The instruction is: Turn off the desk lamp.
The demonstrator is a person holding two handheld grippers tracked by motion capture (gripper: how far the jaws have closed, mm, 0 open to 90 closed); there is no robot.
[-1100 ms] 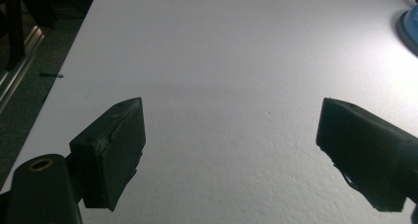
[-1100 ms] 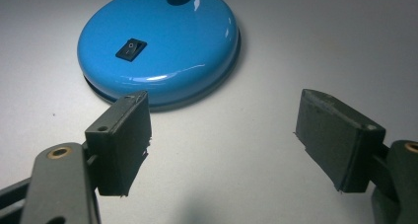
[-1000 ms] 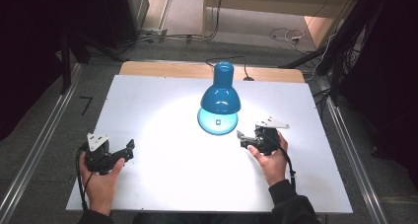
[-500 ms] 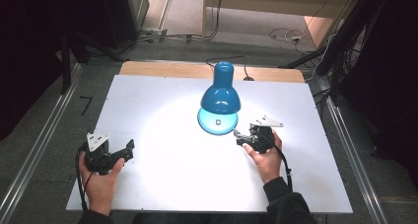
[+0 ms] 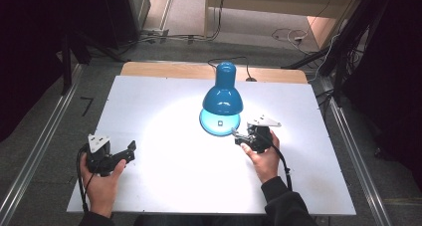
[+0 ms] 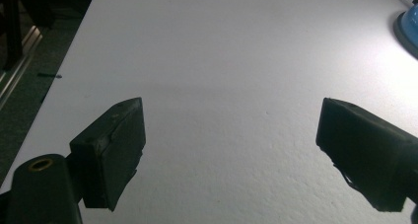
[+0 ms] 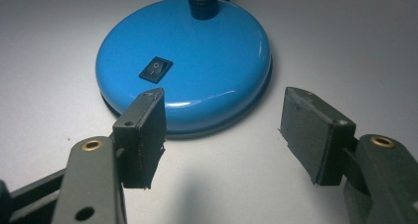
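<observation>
My right gripper has closed in on the lamp base, jaws apart, lined up for its switch; lamp mid-table, lit; left gripper parked wide apart.

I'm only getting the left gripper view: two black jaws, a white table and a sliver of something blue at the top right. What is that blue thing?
Observer: A blue desk lamp, switched on and lighting the white table.
Operator: Where's the other gripper?
Observer: The right gripper sits just beside the lamp's round base, jaws open and not touching it.
Operator: Anything on that base?
Observer: A small black rocker switch on its top, seen in the right gripper view.
Operator: And my own gripper?
Observer: In the high view, the left gripper is near the table's front left corner, open, holding nothing.
</observation>
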